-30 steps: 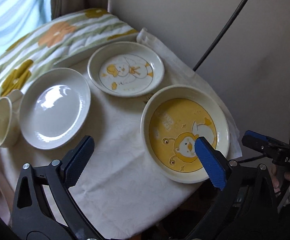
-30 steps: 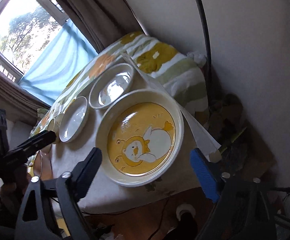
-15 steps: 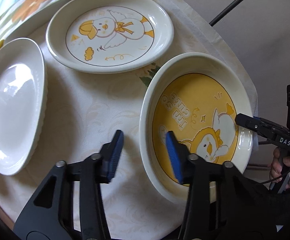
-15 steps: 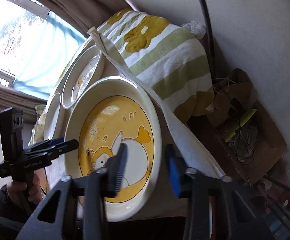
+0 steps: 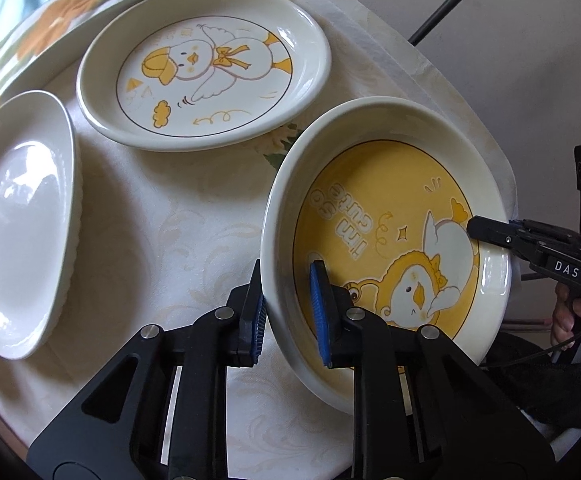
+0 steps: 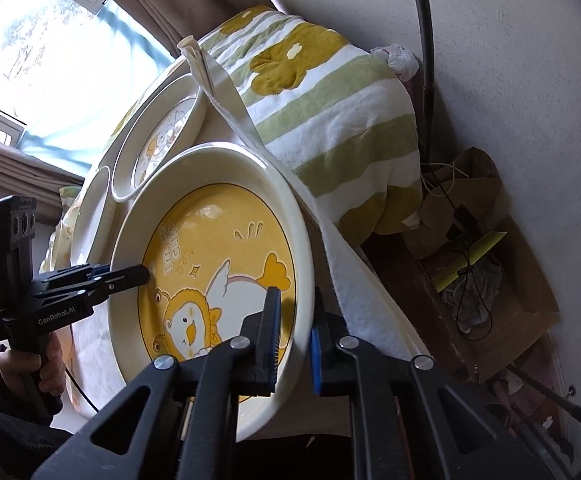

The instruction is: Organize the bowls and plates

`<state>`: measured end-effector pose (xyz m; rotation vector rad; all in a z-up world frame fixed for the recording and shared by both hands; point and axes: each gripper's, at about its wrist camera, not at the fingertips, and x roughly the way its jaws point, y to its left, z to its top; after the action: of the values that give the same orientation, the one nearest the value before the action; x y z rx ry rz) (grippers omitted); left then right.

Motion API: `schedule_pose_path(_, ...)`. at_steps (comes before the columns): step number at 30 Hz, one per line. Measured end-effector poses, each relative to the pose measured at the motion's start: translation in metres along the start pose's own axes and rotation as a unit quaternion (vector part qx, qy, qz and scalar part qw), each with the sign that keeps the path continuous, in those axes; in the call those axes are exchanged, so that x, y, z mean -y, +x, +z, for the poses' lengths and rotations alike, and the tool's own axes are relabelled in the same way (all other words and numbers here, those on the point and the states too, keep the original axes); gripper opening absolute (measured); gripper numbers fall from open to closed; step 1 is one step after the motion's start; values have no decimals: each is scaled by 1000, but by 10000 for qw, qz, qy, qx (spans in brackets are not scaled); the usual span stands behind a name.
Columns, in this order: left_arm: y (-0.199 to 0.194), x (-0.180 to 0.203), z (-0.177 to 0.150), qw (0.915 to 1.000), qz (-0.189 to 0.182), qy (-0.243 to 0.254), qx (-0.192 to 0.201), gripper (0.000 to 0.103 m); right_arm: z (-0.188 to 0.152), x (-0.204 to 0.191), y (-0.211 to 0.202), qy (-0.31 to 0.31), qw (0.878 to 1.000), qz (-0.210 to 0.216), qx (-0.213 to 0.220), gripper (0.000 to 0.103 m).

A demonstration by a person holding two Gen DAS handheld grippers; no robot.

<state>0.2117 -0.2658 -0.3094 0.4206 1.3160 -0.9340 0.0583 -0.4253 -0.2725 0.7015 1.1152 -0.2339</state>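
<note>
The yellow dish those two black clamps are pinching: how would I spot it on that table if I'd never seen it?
On the cloth-covered table, it is the yellow bowl at the wall-side edge, beside the white duck plate. Only it has a solid yellow floor, and the left gripper and right gripper each clamp its rim.

The left wrist view looks down from close above the desk (image 5: 194,208), facing the far wall. The right wrist view sits low at the desk's right edge, facing left toward the window (image 6: 50,60). Both share the yellow bowl (image 5: 394,184) (image 6: 218,208).
</note>
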Motion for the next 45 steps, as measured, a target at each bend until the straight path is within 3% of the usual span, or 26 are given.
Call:
schedule_pose_path(7, -15, 6, -6, 9998, 175, -51, 66, 18, 0, -7, 0, -166, 9998, -1, -102, 12)
schedule_pose_path(17, -67, -18, -33, 9959, 349, -740, 382, 18, 15, -43, -4, -742, 9964, 155, -373, 12)
schedule_pose_path(24, -118, -51, -88, 9821, 668, -1619, 697, 18, 20, -109, 6, -1598, 9837, 469, -681, 12)
schedule_pose_path(31, -154, -102, -162, 9622, 908, -2437, 813, 18, -8, -185, 36, -2349, 9625, 766, -1117, 12)
schedule_pose_path(38, -159, -153, -231, 9487, 988, -2927, 666, 18, -55, -243, 80, -2759, 9447, 866, -1545, 12)
schedule_pose_path(45, -155, -195, -280, 9405, 1001, -3197, 567, 18, -83, -282, 116, -2890, 9368, 825, -1789, 12)
